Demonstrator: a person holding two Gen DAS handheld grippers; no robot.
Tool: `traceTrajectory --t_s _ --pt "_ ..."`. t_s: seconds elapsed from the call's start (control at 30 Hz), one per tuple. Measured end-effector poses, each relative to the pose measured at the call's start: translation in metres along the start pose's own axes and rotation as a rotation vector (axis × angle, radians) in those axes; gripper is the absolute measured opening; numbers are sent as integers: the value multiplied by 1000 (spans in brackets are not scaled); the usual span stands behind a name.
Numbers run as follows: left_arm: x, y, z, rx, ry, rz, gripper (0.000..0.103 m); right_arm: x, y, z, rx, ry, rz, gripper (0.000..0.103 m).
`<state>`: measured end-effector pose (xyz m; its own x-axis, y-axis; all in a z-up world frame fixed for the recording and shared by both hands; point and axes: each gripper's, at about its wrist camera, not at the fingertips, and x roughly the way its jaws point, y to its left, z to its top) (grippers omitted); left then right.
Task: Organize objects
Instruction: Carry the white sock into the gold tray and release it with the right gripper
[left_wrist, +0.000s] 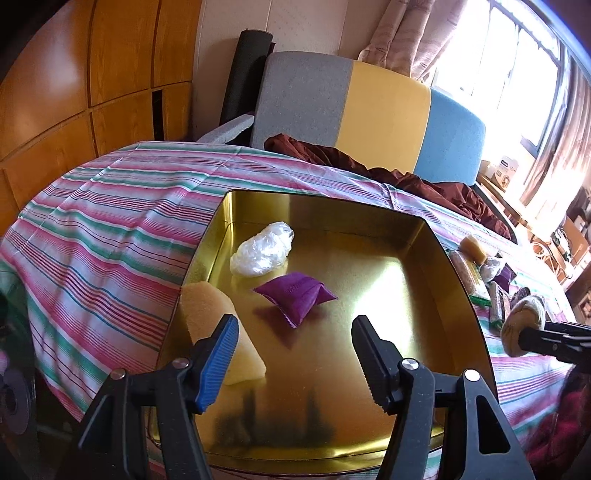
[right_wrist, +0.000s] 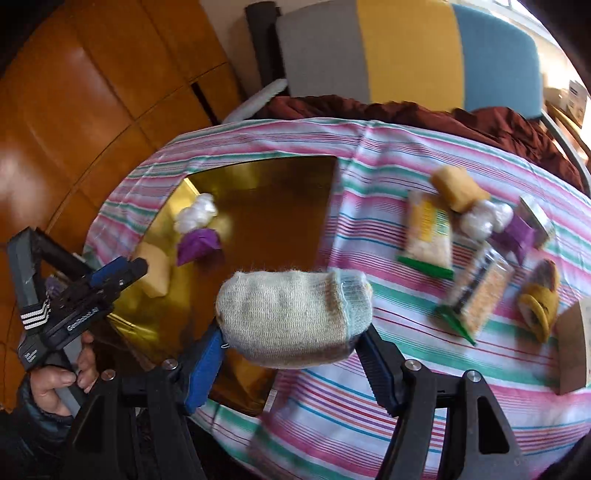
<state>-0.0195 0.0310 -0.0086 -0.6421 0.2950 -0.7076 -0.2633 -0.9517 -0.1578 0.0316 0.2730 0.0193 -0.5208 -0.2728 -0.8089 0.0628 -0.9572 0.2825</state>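
A gold metal tray (left_wrist: 424, 280) (right_wrist: 295, 177) lies on the striped tablecloth. In it are a crumpled clear plastic bag (left_wrist: 262, 248) (right_wrist: 195, 212), a purple pouch (left_wrist: 295, 297) (right_wrist: 197, 242) and a yellow sponge (left_wrist: 218, 328) (right_wrist: 157, 269). My left gripper (left_wrist: 293, 354) is open and empty, low over the tray's near part, its left finger in front of the sponge. My right gripper (right_wrist: 291, 350) is shut on a rolled pale sock (right_wrist: 295, 317) (left_wrist: 522, 325), held above the tray's right edge.
On the cloth right of the tray lie two snack packets (right_wrist: 428, 232) (right_wrist: 476, 295), a yellow sponge (right_wrist: 458, 188), a plastic bag (right_wrist: 480, 221), a purple pouch (right_wrist: 521, 236), a rolled yellow-brown sock (right_wrist: 539, 302) and a cardboard box (right_wrist: 574, 347). A chair with dark red cloth (left_wrist: 369, 162) stands behind.
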Motion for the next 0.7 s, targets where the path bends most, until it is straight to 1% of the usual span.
traceTrajectory --t_s 0.07,0.17,0.3,0.37,0.43,0.5,0.53,0.6,0.7 --pt "-4 8 3 -15 -16 14 65 13 29 3 -64 12 27 70" --pt "-10 21 9 -35 -39 44 65 39 61 8 -134 42 25 70" --pt "-16 41 14 -68 -64 83 66 75 83 11 -159 84 25 70" --pt "-19 50 14 -83 -70 103 67 86 91 14 -156 85 43 72" --pt "-20 58 13 -98 -70 118 67 92 97 15 -157 86 66 74" --pt "-19 63 12 -111 -66 129 67 93 103 16 -164 82 94 81" --pt "-19 65 11 -117 -65 130 67 93 105 16 -170 73 100 86" --pt "-19 65 10 -119 -64 133 67 90 106 15 -183 66 106 87" --pt "-20 63 10 -114 -69 133 70 79 98 11 -182 50 100 87"
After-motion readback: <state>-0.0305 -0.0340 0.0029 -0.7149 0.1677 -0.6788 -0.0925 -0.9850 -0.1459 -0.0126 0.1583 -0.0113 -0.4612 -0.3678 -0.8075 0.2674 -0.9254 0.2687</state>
